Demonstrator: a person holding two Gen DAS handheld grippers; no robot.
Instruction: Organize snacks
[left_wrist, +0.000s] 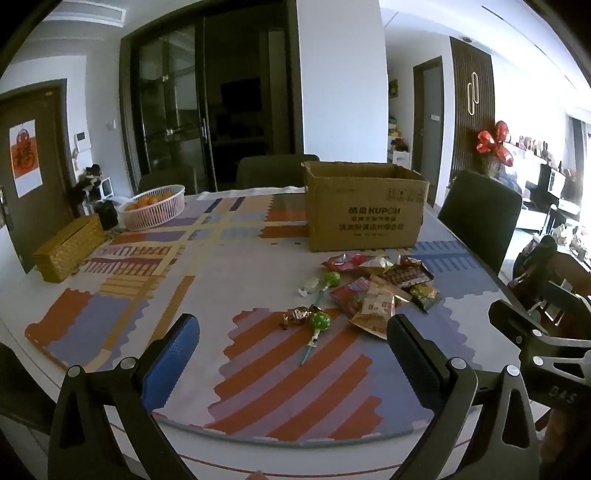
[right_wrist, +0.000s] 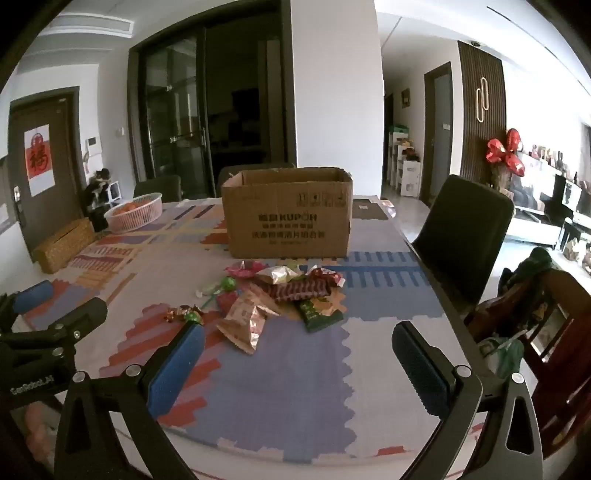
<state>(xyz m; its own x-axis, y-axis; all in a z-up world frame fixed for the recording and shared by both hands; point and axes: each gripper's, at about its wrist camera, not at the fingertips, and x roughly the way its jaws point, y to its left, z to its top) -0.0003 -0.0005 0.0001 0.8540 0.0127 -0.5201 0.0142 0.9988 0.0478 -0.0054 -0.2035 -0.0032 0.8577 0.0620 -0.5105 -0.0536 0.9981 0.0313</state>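
A pile of snack packets (left_wrist: 384, 288) (right_wrist: 280, 299) lies on the patterned tablecloth in front of an open cardboard box (left_wrist: 364, 206) (right_wrist: 288, 212). Two green lollipops (left_wrist: 319, 321) and a wrapped candy (left_wrist: 297, 315) lie to the left of the pile. My left gripper (left_wrist: 291, 347) is open and empty, above the table short of the lollipops. My right gripper (right_wrist: 299, 358) is open and empty, short of the pile. The other gripper's body shows at each view's edge.
A white basket of oranges (left_wrist: 153, 206) (right_wrist: 135, 212) and a woven box (left_wrist: 70, 247) (right_wrist: 62, 243) stand at the far left. Dark chairs (left_wrist: 480, 214) (right_wrist: 465, 229) stand along the table's right and far sides. The table's near edge (left_wrist: 295, 458) is just below the grippers.
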